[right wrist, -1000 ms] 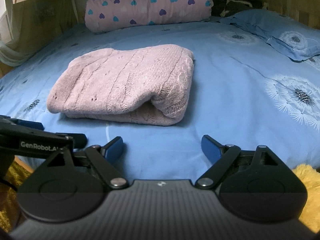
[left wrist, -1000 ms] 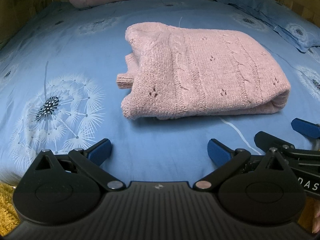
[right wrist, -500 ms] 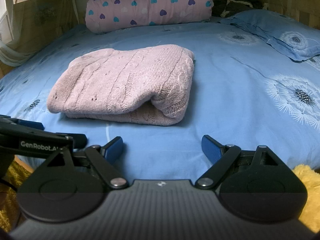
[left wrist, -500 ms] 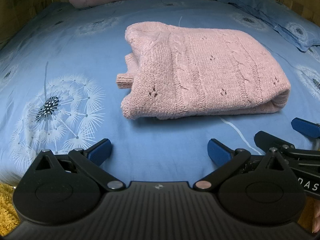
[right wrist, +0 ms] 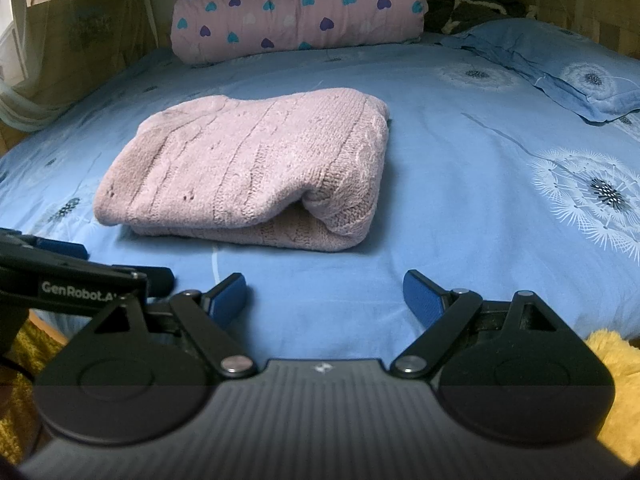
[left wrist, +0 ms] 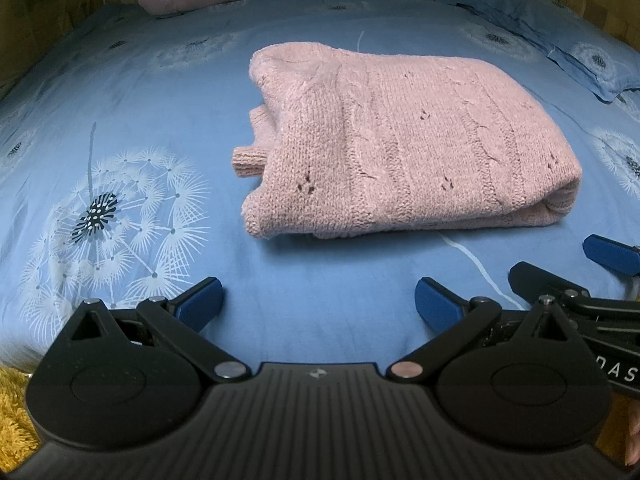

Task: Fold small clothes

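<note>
A pink cable-knit sweater (left wrist: 404,140) (right wrist: 256,168) lies folded into a thick rectangle on the blue bedsheet (left wrist: 140,92); a cuff pokes out at its left side in the left wrist view. My left gripper (left wrist: 318,300) hovers near the bed's front edge, short of the sweater, open and empty. Its dark body also shows at the left edge of the right wrist view. My right gripper (right wrist: 324,294) is likewise open with nothing between its blue pads (right wrist: 420,296), a short way in front of the sweater's folded edge.
A pink heart-print rolled quilt (right wrist: 296,12) lies at the head of the bed. A blue pillow (right wrist: 560,68) sits at the back right. Yellow fuzzy fabric (right wrist: 616,364) shows below the bed's front edge. Wooden walls flank the bed.
</note>
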Available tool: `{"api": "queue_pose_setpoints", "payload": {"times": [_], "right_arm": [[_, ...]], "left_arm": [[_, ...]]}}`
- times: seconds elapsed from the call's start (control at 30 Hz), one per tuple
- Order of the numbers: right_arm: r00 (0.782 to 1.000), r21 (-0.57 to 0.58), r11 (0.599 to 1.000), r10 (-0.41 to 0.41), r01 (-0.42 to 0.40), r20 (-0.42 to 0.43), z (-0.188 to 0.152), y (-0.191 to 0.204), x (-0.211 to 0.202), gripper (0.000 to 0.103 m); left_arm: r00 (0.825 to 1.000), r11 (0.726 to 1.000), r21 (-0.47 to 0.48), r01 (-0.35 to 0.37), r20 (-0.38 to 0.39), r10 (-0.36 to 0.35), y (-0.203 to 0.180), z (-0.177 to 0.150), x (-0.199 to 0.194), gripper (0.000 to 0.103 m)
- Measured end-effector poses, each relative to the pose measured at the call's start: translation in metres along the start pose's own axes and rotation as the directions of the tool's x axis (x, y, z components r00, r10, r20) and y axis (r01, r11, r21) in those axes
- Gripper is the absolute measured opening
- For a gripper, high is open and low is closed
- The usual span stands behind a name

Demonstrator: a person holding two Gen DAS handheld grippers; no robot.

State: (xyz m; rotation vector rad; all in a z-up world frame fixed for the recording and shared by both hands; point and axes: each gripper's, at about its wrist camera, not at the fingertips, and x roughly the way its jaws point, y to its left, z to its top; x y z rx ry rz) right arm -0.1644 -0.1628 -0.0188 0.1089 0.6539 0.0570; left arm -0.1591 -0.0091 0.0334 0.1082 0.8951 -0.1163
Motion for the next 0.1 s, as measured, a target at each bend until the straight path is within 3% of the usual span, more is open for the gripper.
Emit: {"api": "queue_pose_setpoints", "payload": {"times": [0.1], "right_arm": [[1.000, -0.002, 1.000, 0.000, 0.000, 0.000, -0.0004, 0.0009, 0.0002, 0.087]], "left_arm": [[1.000, 1.000, -0.002, 0.000, -0.004, 0.000, 0.0003, 0.0007, 0.0006, 0.103]]}}
